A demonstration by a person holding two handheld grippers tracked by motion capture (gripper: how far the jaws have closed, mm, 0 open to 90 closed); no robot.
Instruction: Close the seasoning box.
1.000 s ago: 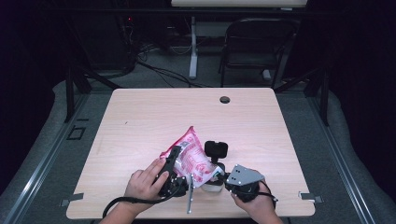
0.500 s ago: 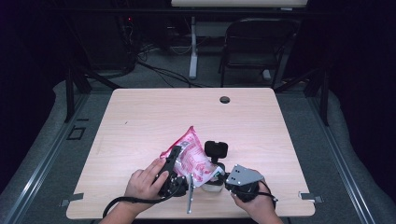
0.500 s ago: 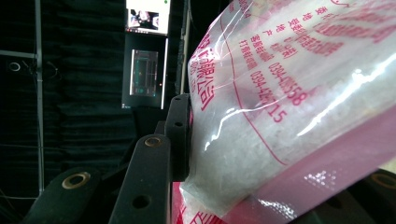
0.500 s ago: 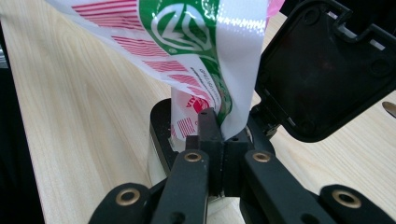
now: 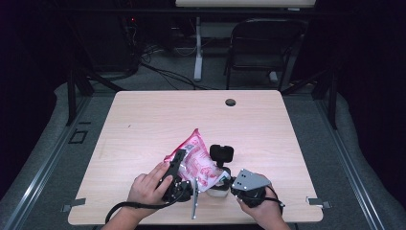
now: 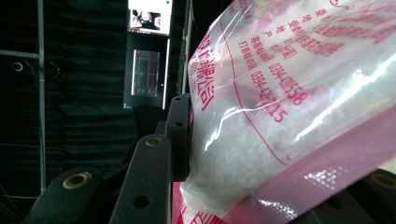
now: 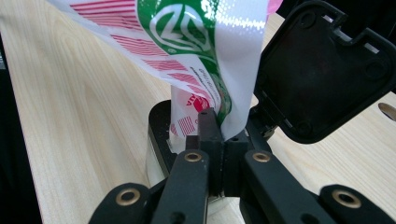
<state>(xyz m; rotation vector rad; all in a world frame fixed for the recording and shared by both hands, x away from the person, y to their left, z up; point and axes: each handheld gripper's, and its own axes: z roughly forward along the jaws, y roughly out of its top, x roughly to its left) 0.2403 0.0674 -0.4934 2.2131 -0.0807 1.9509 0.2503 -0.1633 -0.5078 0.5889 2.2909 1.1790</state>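
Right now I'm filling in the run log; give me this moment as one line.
left gripper: grips bag, tilted | right gripper: shut on container rim | bag mouth in container | lid open | table

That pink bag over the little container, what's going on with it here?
A person works at a wooden table with a gripper in each hand. The left gripper holds a pink and clear bag of white grains tilted, its lower corner going into a small container with an open black lid. The right gripper is shut on the container's rim. Whether grains are flowing I cannot tell.
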